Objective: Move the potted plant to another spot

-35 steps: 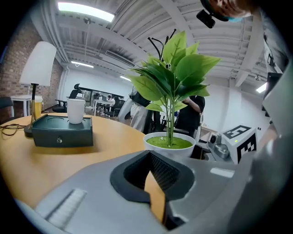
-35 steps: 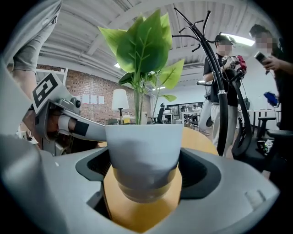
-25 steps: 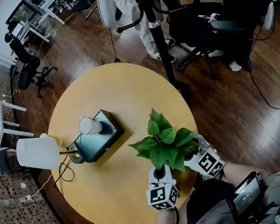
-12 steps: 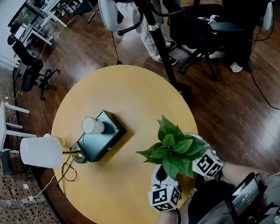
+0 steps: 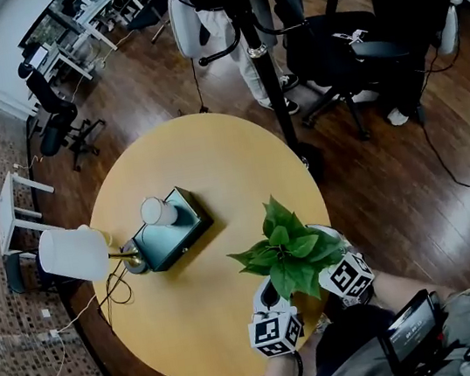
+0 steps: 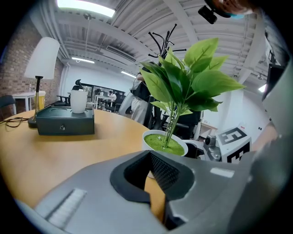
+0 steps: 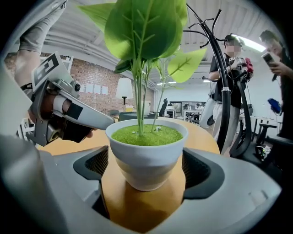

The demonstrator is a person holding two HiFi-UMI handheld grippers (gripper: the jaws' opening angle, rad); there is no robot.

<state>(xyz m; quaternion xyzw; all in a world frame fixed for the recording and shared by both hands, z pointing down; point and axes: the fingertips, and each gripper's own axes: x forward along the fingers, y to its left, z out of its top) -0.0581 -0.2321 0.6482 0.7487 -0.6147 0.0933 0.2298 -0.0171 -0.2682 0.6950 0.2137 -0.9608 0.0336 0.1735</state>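
The potted plant (image 5: 285, 250), green leaves in a white pot (image 7: 146, 155), stands on the round yellow table (image 5: 209, 134) near its near-right edge. My right gripper (image 7: 145, 192) reaches around the pot from the right. Its jaws are opening, and a small gap shows between each pad and the pot wall. In the head view the leaves hide the right gripper (image 5: 321, 257) tips. My left gripper (image 5: 270, 297) rests just left of the pot (image 6: 164, 141), jaws together and nothing between them. It does not touch the plant.
A dark green box (image 5: 176, 232) with a white cup (image 5: 156, 211) on top sits at the table's left, beside a white-shaded lamp (image 5: 73, 254). Behind the table stand a coat rack pole (image 5: 265, 72), an office chair (image 5: 344, 41) and people.
The plant and both grippers shifted slightly toward the table's near-right edge between the earliest frame and half a second ago. Since then they have stayed put.
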